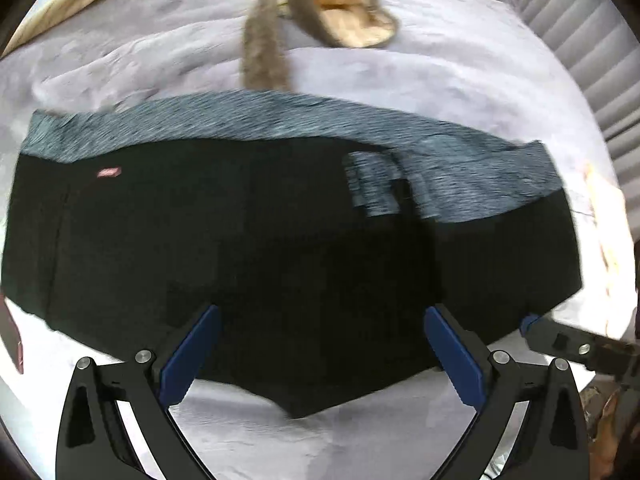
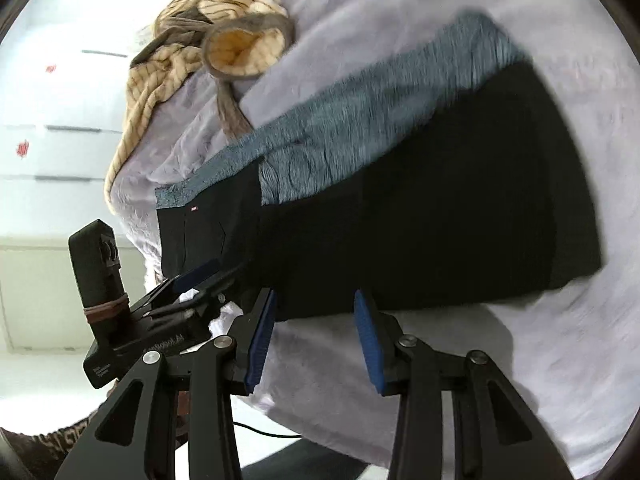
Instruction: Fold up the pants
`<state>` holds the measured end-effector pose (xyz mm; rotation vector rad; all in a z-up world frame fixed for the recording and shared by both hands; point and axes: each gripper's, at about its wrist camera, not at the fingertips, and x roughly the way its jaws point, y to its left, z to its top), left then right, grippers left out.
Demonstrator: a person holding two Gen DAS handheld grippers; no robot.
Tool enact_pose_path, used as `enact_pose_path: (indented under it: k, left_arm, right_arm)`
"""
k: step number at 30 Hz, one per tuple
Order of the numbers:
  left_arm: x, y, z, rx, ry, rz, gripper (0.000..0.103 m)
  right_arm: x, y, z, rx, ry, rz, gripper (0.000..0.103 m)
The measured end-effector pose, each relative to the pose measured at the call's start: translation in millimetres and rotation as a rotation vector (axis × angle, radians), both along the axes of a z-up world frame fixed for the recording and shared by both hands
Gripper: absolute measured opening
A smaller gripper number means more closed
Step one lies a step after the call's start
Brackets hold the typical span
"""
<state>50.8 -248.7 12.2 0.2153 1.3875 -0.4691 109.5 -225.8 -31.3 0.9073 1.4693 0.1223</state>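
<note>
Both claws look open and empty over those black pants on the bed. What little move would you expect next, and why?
Probably each gripper eases forward onto the near edge of the black pants and closes. The left gripper hangs open over that edge, the right gripper is open just short of it, and neither holds cloth. The pants look already folded, grey waistband on the far side, so another fold needs an edge pinched.

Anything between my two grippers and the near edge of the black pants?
Nothing visible. The left gripper and right gripper both sit open at the near edge of the black pants. The tan garment lies beyond the waistband, out of the way.
</note>
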Motion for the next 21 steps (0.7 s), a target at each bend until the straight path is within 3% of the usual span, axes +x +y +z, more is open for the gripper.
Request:
enact_pose_path:
  k: [5,9,13,16,21]
  left_arm:
    - [2.4,9.3,-8.1,0.051,0.017,0.02,0.102]
    - [-0.9,4.5,-14.4,0.092,0.021,0.009,0.102]
    - [-3.5,6.4,-13.7,0.089,0.017,0.014,0.102]
    - [-4.2,10.1,-14.5,0.092,0.015,0.019,0.102]
    - [-0.8,11.6,-17.8,0.103,0.02,0.026,0.102]
  right_arm:
    - [8.1,7.2,-20.9,-0.016,0.013,-0.061,0.046]
    - [28.7,18.2,-7.8,-0.036,-0.012,0.044,0.046]
    - [24.0,20.3,16.4,-0.056,-0.035,0.121,0.046]
    - [24.4,9.7,36.5,-0.15,-0.073,0.123,0.047]
    - [35.6,-0.9,33.9,-0.211,-0.075,0.086,0.049]
